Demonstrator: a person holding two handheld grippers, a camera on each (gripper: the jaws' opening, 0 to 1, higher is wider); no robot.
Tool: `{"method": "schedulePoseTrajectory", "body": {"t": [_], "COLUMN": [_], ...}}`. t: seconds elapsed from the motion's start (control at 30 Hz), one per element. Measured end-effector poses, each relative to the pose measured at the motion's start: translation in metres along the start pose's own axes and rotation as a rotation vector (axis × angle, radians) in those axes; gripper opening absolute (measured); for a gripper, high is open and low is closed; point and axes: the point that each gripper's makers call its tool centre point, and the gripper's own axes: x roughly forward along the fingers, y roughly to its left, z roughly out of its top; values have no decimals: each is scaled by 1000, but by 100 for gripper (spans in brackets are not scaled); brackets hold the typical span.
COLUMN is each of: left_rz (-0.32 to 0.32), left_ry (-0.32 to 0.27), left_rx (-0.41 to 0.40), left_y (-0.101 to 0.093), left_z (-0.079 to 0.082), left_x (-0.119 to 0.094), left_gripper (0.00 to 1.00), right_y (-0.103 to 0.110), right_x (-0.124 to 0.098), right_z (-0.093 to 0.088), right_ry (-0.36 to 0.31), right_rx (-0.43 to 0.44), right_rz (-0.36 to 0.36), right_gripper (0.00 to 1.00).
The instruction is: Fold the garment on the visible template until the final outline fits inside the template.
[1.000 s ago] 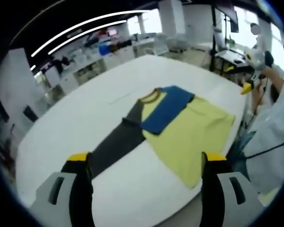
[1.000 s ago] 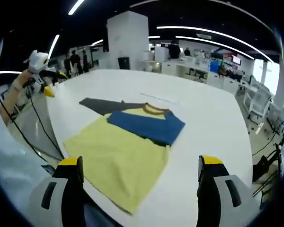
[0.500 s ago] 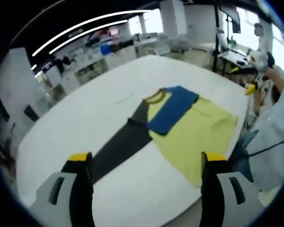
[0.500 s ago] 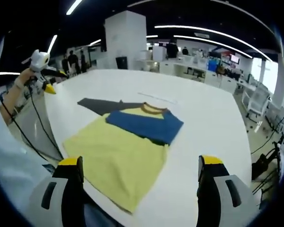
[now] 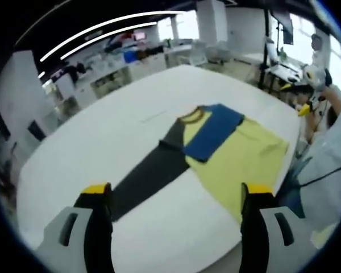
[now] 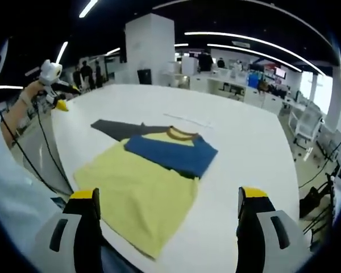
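We hold both grippers up above the table's near edge, away from the cloth. Our left gripper [image 5: 176, 196] has its 2 jaws spread wide with nothing between them, and our right gripper [image 6: 167, 202] is the same, jaws apart and empty.

Beyond them the shirt [image 6: 139, 185] lies flat on the white table [image 6: 244, 142], its yellow body close to the near edge. 1 blue sleeve [image 6: 170, 153] is already folded in across the chest. The other sleeve, dark grey [image 5: 150, 173], lies stretched straight out to the side.

We judge the folding barely begun: 1 sleeve is in, the grey sleeve and the body folds remain. A faint line on the table past the collar [image 5: 153, 118] may belong to the template, but we cannot tell its outline.
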Motion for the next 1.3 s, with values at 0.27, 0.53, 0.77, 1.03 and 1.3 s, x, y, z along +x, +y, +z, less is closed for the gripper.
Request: {"method": "schedulePoseTrajectory", "body": {"t": [0.27, 0.53, 0.77, 1.03, 1.3], "left_rz": [13, 23, 28, 31, 42], "left_ry": [28, 59, 60, 78, 83], "left_rx": [-6, -22, -56, -81, -107], "left_y": [19, 30, 42, 53, 66], "left_z": [-3, -14, -20, -30, -36], "left_x": [4, 11, 13, 21, 27], "left_gripper": [90, 90, 90, 89, 89], "right_y": [-9, -13, -18, -20, -26], "right_x": [0, -1, -1, 1, 4], "right_z": [4, 0, 3, 5, 5], "right_ry": [6, 24, 29, 29, 20], "right_rx": [-11, -6, -4, 0, 16], "right_rz": [-23, -36, -45, -50, -78], "right_gripper": [100, 100, 100, 100, 100]}}
